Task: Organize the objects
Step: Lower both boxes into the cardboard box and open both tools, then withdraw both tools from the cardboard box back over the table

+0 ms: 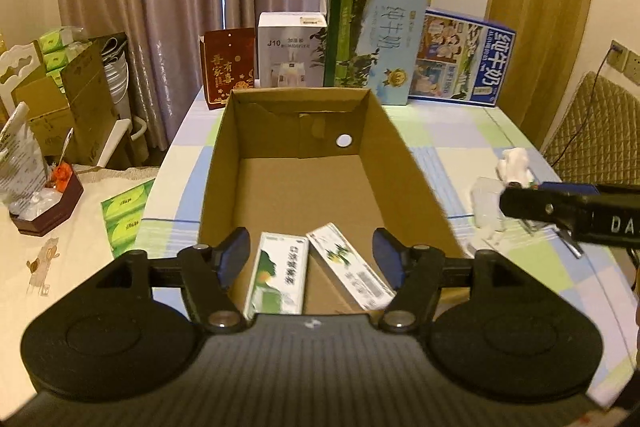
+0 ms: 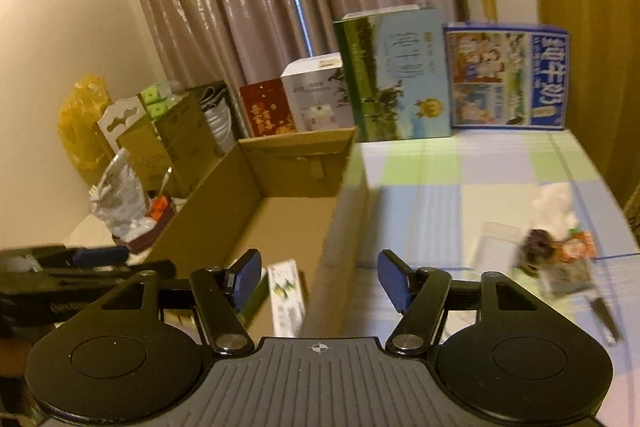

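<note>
The table (image 1: 460, 131), covered in a smooth cloth of pale green, blue and lilac squares, stretches ahead of both tools. On it, straight in front of the left gripper (image 1: 312, 257), sits the open brown corrugated cardboard box (image 1: 396, 163), long and shallow, with a torn far wall and a round hole punched through it. Beyond its far end stand large printed cartons, among them a tall green-and-blue milk carton (image 1: 372, 43).

Two small white-and-green rectangular packets (image 1: 278, 277) lie flat on the box floor at its near end, between the left gripper's spread blue pads (image 1: 234, 259); the jaws stand wide and hold nothing. So a couple of items look already stowed, and the work seems to be mid-way: fetching the next piece.

The right gripper (image 2: 318, 281) hovers over the box's near right wall, fingers likewise parted and empty. Ahead and to its right, on the bare cloth, lies the remaining clutter (image 2: 556, 251): a clear rigid plastic tray, something soft and white like a plush toy, and a glossy orange-printed wrapper. That view is smeared by motion, so I cannot say exactly what each is.

The next move probably calls for the right gripper to swing right, settle over one loose piece and close gently; crinkly or soft goods may slip or deform.
</note>
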The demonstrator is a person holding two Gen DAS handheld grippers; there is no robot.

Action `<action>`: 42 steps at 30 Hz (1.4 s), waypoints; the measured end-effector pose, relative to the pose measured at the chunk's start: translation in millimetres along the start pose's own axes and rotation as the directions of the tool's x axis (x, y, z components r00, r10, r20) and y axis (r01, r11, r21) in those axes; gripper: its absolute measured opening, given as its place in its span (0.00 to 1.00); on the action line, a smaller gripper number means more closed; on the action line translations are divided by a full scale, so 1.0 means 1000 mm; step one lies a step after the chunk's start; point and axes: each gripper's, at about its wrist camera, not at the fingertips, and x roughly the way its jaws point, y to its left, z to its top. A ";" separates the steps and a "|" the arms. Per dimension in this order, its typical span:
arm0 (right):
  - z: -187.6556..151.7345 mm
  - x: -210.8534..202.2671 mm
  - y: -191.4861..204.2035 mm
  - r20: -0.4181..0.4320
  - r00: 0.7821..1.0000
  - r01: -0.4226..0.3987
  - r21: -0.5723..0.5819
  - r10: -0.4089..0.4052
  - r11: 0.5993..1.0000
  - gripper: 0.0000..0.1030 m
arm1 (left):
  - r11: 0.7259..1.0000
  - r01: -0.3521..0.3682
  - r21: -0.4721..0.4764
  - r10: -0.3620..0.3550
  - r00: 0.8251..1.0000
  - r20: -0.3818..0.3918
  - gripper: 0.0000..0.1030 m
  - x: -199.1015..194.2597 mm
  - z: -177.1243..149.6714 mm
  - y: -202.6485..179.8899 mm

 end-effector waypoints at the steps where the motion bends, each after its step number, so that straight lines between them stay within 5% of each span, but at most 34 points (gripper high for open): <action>1: -0.004 -0.008 0.000 0.003 1.000 0.013 -0.015 -0.013 1.000 0.65 | 1.000 0.004 0.000 -0.004 1.000 0.003 0.66 -0.007 -0.002 -0.004; 7: -0.026 -0.056 0.001 0.018 0.998 0.059 -0.097 -0.058 0.993 0.75 | 1.000 0.004 -0.002 -0.004 1.000 0.027 0.76 -0.040 -0.010 -0.034; 17: -0.066 -0.109 -0.041 0.008 0.989 0.147 -0.051 -0.147 0.988 0.90 | 0.999 0.046 0.000 -0.046 0.997 0.055 0.99 -0.069 -0.034 -0.082; 29: -0.111 -0.147 -0.115 -0.056 0.959 0.282 0.068 -0.278 0.957 0.91 | 0.986 0.152 0.074 -0.151 0.988 -0.025 0.99 -0.051 -0.067 -0.152; 42: -0.119 -0.157 -0.143 -0.061 0.951 0.309 0.128 -0.303 0.942 0.91 | 0.978 0.184 0.102 -0.175 0.981 -0.086 0.99 -0.026 -0.079 -0.187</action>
